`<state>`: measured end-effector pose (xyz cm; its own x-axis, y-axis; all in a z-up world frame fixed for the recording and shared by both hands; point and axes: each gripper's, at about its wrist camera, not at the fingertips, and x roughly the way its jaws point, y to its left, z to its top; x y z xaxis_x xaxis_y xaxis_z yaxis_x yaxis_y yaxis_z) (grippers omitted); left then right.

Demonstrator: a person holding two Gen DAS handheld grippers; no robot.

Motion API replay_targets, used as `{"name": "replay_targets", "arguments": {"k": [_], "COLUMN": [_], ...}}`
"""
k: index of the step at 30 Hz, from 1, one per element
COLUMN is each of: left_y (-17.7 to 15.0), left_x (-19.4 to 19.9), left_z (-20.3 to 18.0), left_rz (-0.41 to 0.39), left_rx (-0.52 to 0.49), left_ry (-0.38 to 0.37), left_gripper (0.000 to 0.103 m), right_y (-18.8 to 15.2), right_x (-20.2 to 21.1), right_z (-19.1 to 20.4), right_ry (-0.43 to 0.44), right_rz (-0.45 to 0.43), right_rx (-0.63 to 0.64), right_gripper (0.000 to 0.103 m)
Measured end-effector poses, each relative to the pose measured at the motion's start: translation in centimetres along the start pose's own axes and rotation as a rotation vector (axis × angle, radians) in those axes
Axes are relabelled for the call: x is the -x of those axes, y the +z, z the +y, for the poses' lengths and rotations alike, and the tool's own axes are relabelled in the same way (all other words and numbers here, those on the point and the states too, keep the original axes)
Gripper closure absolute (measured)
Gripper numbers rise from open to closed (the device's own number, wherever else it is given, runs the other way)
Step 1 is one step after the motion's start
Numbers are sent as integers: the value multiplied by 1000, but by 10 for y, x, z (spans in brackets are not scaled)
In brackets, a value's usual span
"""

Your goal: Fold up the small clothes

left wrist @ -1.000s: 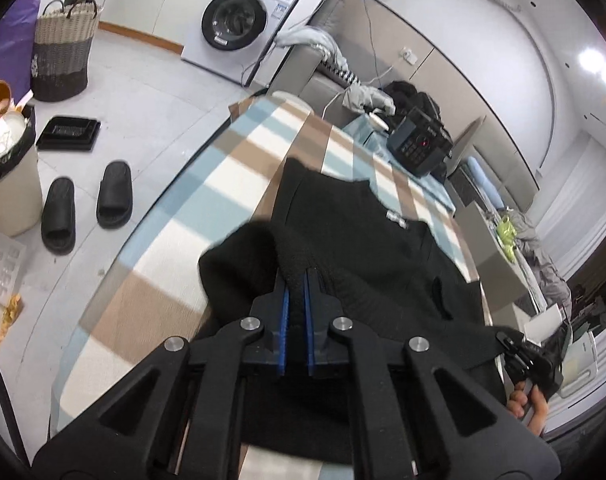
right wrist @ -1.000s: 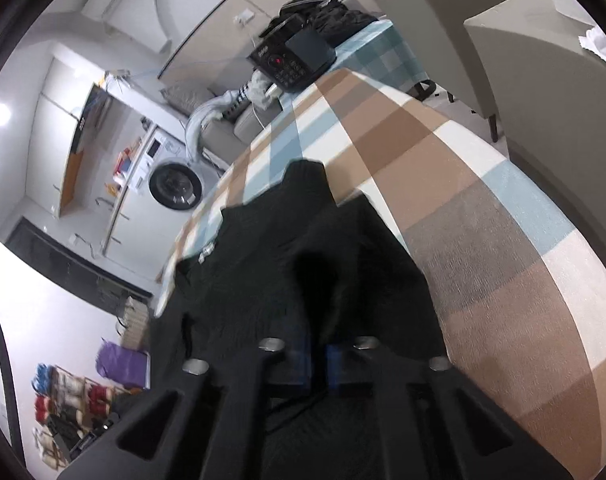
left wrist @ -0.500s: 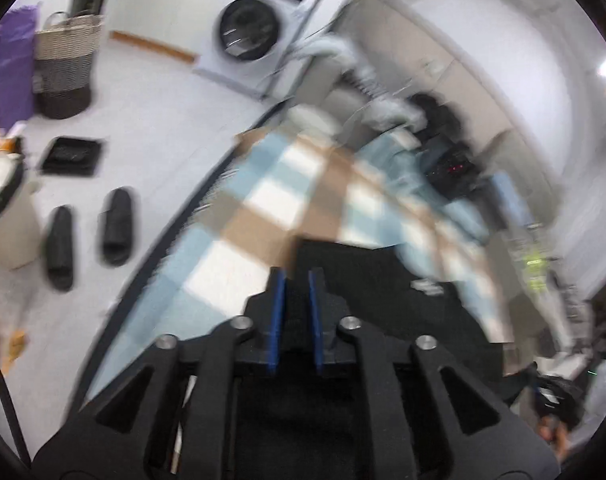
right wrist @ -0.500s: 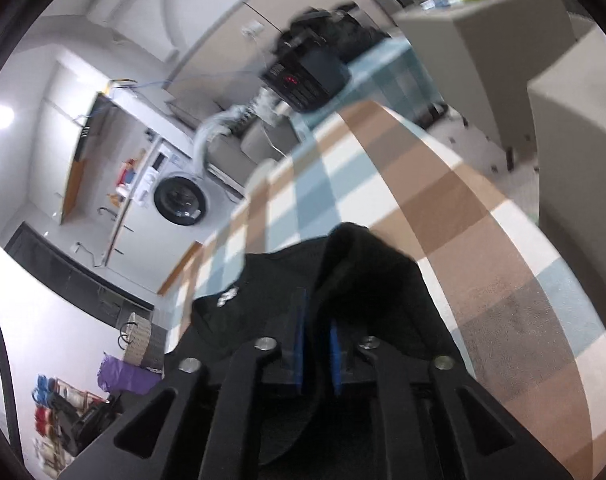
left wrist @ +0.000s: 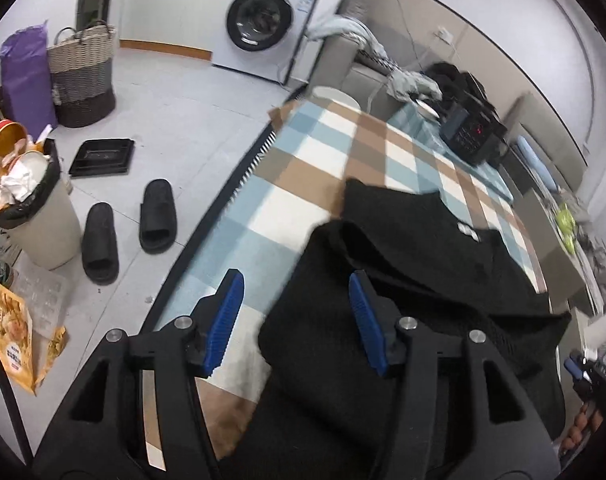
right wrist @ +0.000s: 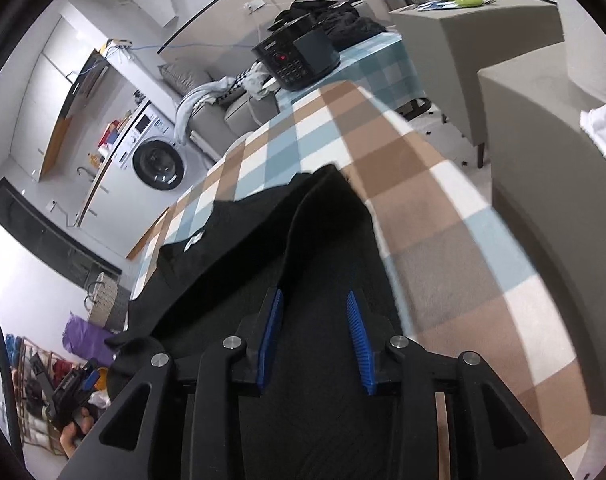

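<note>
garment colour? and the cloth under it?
Black garment on a checked tablecloth of blue, brown and white squares. Left wrist view shows it best.

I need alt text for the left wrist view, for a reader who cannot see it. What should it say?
The left claw is open, its blue fingers spread above a black garment lying partly folded on a checked tablecloth. On the floor to the left are black slippers, a full bin and a washing machine.
</note>
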<state>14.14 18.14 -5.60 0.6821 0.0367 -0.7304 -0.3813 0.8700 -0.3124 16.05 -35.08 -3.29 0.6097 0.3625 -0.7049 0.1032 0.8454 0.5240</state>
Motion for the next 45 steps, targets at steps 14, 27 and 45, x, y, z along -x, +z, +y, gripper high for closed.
{"name": "replay_targets", "arguments": {"k": [14,27,45], "left_y": [24,83,-14], "left_x": [-73,-73,14], "left_z": [-29,-17,22], "left_rz": [81,-32,-13], "left_rx": [113,226,32], "left_ry": [-115,-92,31], "left_gripper": [100,101,44], "right_y": [-25,-24,-22], "right_x": [10,2,18], "right_z": [16,12,-8], "right_ry": [37,14,-51], "right_rz": [13,29,16], "right_rx": [-9,-11,5], "right_gripper": [69,69,62]}}
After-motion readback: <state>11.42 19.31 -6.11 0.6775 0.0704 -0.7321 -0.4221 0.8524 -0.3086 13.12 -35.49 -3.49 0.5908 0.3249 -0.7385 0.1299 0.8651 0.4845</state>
